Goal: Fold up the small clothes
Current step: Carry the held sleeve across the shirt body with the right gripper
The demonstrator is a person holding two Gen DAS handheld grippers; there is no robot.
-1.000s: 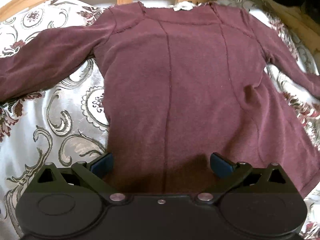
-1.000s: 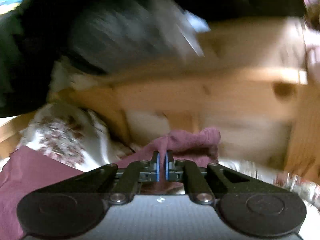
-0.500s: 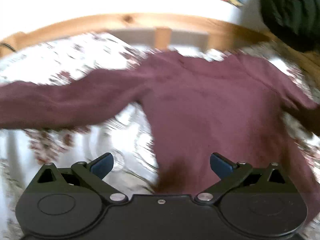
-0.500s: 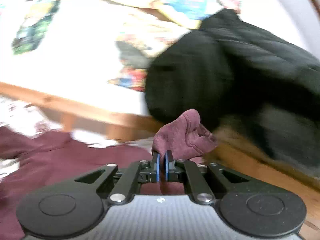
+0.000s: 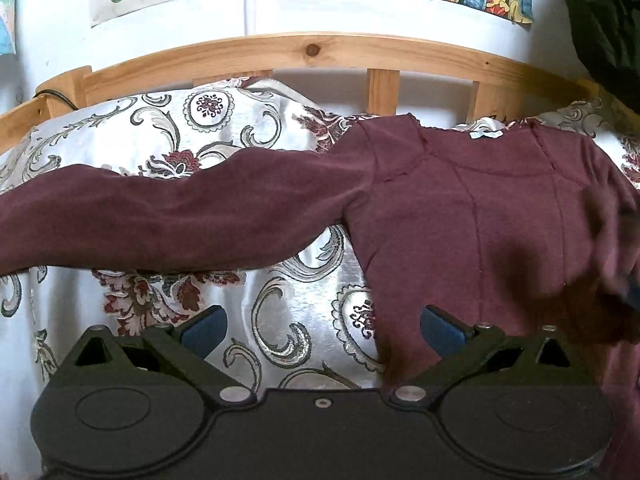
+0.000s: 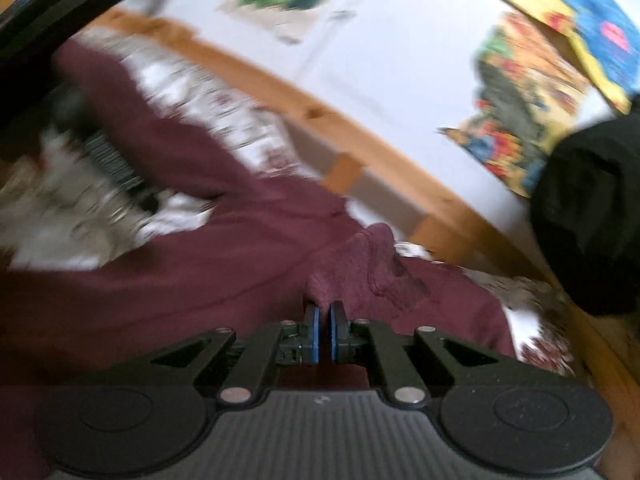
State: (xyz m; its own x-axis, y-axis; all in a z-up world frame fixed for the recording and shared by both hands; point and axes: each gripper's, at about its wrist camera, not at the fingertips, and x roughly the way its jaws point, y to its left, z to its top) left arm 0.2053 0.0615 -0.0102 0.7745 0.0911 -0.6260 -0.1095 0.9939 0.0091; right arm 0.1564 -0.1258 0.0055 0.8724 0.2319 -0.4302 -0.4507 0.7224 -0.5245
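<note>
The maroon long-sleeved top (image 5: pixel 472 216) lies flat, front down or up I cannot tell, on the patterned bedspread (image 5: pixel 280 304), its neckline toward the wooden bed rail (image 5: pixel 312 46). 1 sleeve (image 5: pixel 180 216) stretches out straight to the left in the left wrist view, well clear of the body panel. The other sleeve's cuff (image 6: pixel 360 264) is bunched up and pinched in the right gripper (image 6: pixel 322 322), whose jaws are closed tight on the fabric; in the right wrist view the cuff hangs over the body of the top, and that view is heavily blurred.

The left gripper (image 5: pixel 320 326) hovers above the bedspread near the lower side seam, jaws spread wide with nothing between them.

The step in hand looks like the 1st fold: bringing the held sleeve across the chest. To do it well, the cuff should be carried low and laid so the sleeve lies straight across the body panel, with its fold line running along the shoulder seam, rather than dropped in a heap. Releasing only once the fabric rests flat would avoid a crumpled cuff. The empty left gripper is well placed to pin the hem or side seam so the slippery bedspread does not let the top slide. After that, the outstretched sleeve needs the same treatment.
</note>
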